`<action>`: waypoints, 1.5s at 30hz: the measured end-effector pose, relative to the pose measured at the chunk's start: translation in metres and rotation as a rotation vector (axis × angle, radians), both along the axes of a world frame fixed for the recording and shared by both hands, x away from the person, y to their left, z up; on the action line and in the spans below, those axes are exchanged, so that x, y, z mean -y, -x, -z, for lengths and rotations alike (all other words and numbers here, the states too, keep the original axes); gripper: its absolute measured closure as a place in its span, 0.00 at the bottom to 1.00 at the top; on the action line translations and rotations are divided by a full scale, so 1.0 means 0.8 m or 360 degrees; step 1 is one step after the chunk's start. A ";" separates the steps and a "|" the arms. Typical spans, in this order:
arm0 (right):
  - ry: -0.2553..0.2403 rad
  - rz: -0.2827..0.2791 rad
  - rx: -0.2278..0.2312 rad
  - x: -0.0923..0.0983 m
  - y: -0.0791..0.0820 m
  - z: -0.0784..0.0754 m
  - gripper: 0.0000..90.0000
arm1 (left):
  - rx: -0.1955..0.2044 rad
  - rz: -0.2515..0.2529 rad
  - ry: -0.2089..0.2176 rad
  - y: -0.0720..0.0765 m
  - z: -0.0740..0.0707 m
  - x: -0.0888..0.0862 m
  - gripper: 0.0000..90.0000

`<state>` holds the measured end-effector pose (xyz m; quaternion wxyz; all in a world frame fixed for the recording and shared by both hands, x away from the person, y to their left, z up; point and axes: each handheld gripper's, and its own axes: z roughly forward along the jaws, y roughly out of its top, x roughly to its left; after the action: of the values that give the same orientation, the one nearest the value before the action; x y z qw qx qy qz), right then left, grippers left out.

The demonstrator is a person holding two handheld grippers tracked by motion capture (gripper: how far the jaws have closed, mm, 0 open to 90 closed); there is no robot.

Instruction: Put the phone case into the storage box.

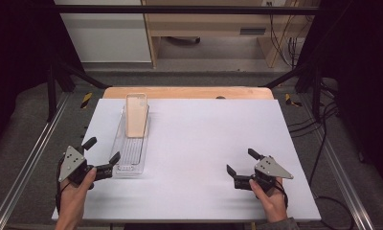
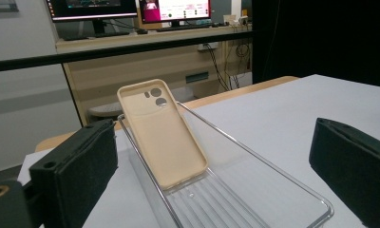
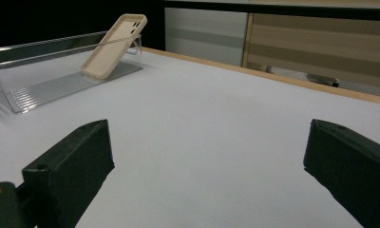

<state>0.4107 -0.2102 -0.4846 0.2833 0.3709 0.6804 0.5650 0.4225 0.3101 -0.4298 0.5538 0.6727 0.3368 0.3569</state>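
A: Where's the case (image 1: 136, 115)?
B: Leaning at the tray's (image 1: 130, 165) far end, long axis pointing away. Left claw (image 1: 101, 155), wide, sits by the near end.
A: Right claw (image 1: 239, 162)?
B: Wide, well apart.

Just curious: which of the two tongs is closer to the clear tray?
The left tongs: one tip sits right beside the clear tray, while the right tongs are far off.

Bottom edge of the left gripper view slices off the clear tray's (image 2: 254, 190) near end. Phone case (image 2: 162, 133) hides the tray's far wall behind it. In the high view, both forearms run off the bottom edge.
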 end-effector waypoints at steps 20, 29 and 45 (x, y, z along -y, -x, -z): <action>0.0014 -0.0011 0.0008 -0.002 0.001 0.001 0.03 | 0.0006 0.0057 0.0025 0.009 0.027 -0.002 0.02; 0.0043 -0.0018 0.0059 0.001 0.002 0.001 0.03 | 0.0023 0.0052 0.0051 0.010 0.035 0.001 0.02; 0.0072 -0.0048 0.0121 0.010 0.009 0.005 0.03 | 0.0068 0.0069 0.0011 0.017 0.042 0.003 0.02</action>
<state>0.4032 -0.2183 -0.4884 0.3087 0.3324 0.6873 0.5673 0.4092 0.3077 -0.4631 0.5708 0.6701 0.3114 0.3579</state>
